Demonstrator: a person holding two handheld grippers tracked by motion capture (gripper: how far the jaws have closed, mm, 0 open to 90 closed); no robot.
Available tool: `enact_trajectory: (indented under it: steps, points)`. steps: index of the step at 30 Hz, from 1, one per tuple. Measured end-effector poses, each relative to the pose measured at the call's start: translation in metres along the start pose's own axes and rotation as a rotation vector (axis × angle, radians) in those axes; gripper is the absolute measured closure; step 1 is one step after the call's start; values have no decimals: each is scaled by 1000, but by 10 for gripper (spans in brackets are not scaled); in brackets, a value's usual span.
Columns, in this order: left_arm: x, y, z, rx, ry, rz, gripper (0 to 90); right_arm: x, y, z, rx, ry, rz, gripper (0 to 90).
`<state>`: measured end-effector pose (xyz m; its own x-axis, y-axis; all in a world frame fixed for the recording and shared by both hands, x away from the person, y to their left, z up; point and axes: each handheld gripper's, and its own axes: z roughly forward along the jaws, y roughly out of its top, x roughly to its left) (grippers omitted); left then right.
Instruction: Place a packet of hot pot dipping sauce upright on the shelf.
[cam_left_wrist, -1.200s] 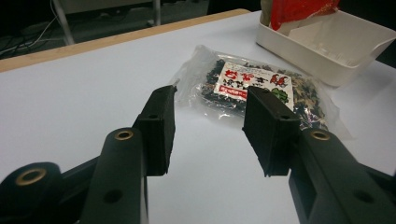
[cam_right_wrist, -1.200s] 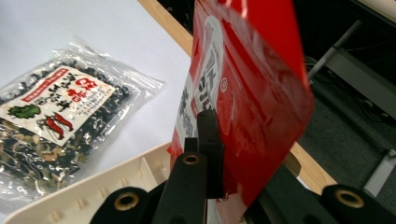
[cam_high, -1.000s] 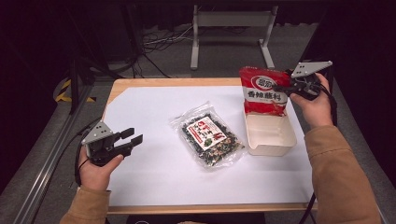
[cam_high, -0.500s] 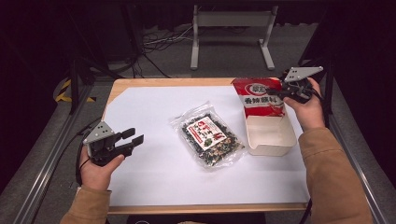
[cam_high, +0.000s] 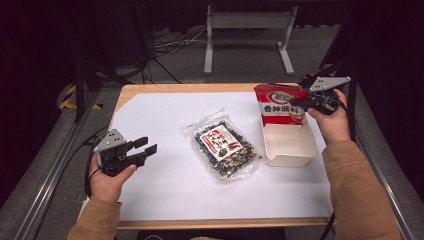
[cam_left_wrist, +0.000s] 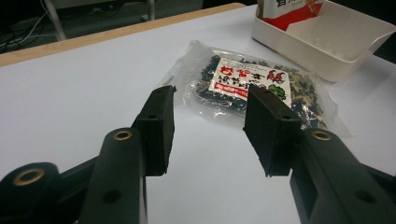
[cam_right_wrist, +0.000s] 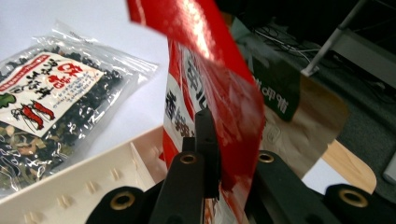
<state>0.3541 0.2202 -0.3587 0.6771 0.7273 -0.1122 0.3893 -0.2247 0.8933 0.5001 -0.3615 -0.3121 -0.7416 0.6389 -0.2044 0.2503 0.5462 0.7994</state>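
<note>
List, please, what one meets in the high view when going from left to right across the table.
Left gripper → clear bag → red bag, standing in the white bin → right gripper, shut on the red bag's edge.

Red packet (cam_high: 279, 104) stood upright at far end of tray (cam_high: 292, 150), right side of table (cam_high: 165, 115). Clear bag (cam_high: 223, 146) lay flat mid-table, just left of tray. Left gripper (cam_high: 142, 150) sat near left edge, well apart from bag.
</note>
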Motion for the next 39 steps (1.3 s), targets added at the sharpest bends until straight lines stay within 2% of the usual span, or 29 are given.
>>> enact_trajectory:
  steps: [6,8,17,19,21,24,25,26,27,29,34,37,39]
  points:
    - [-1,1,3,-3,-7,-7,532,-3,-12,-1,26,-16,50,869]
    - [0,1,4,4,-9,3,532,-3,-16,-1,25,-20,65,869]
    - [-2,1,8,9,-15,3,500,-2,-20,-2,35,-33,82,850]
    - [-2,1,10,5,-15,2,487,0,-20,-1,58,-37,86,773]
    - [-1,1,13,4,-20,3,469,3,-20,0,94,-61,82,700]
    - [0,2,17,4,-29,5,441,5,-22,-3,64,-88,111,566]
    - [0,2,18,2,-29,6,435,6,-21,-5,64,-95,114,525]
    - [0,2,18,2,-29,6,430,6,-21,-5,64,-95,114,525]
    - [1,2,20,2,-31,7,424,8,-21,-7,61,-95,128,441]
    - [2,3,23,0,-37,6,412,10,-21,-11,61,-109,132,390]
    - [3,4,29,-14,-53,-3,368,18,-23,-23,46,-138,154,321]
    - [3,5,32,-5,-58,9,364,22,-24,-29,38,-138,165,316]
    - [1,8,35,17,-53,38,364,30,-28,-38,22,-141,175,314]
